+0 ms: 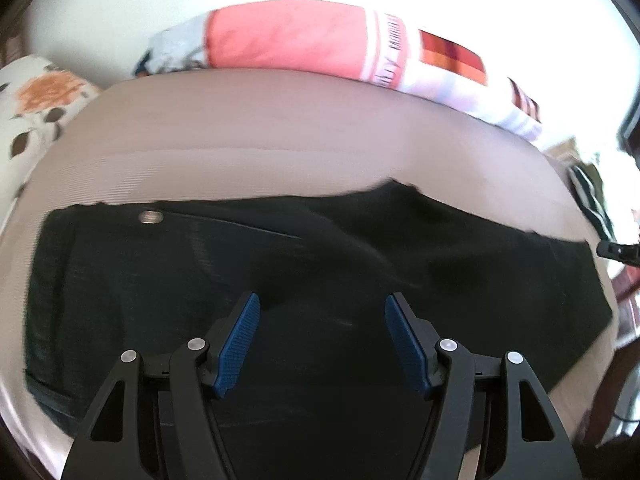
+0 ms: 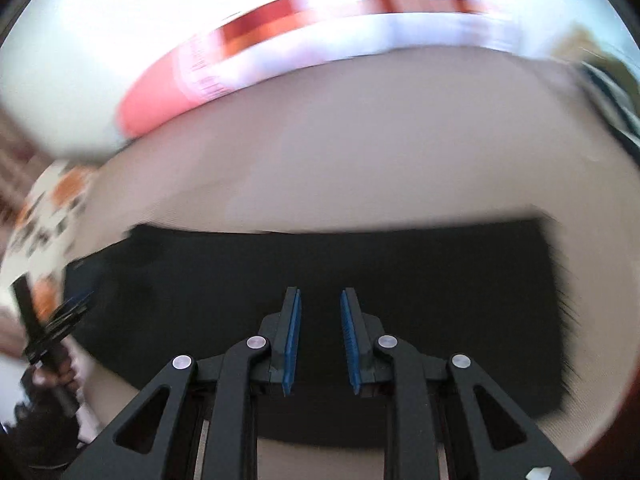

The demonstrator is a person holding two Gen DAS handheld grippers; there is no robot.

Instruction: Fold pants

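Black pants [image 1: 320, 264] lie flat across a beige bed cover [image 1: 280, 120], their metal button [image 1: 151, 217] near the upper left. Above them my left gripper [image 1: 322, 306] is open, blue pads [image 1: 240, 344] wide apart with nothing between. The right wrist view is blurred. In it the pants [image 2: 440, 300] form a dark rectangle, and my right gripper [image 2: 319, 296] hovers over them, its pads parallel with a narrow empty gap. The right gripper's tip [image 1: 616, 250] shows at the pants' right end. The left gripper [image 2: 52, 328], held by a hand, sits at their left end.
A pink, white and red striped cloth [image 1: 304, 40] lies along the far edge of the bed by a white wall. A white pillow with orange flowers [image 1: 40, 96] is at the far left. Dark striped fabric [image 1: 592, 200] sits off the right edge.
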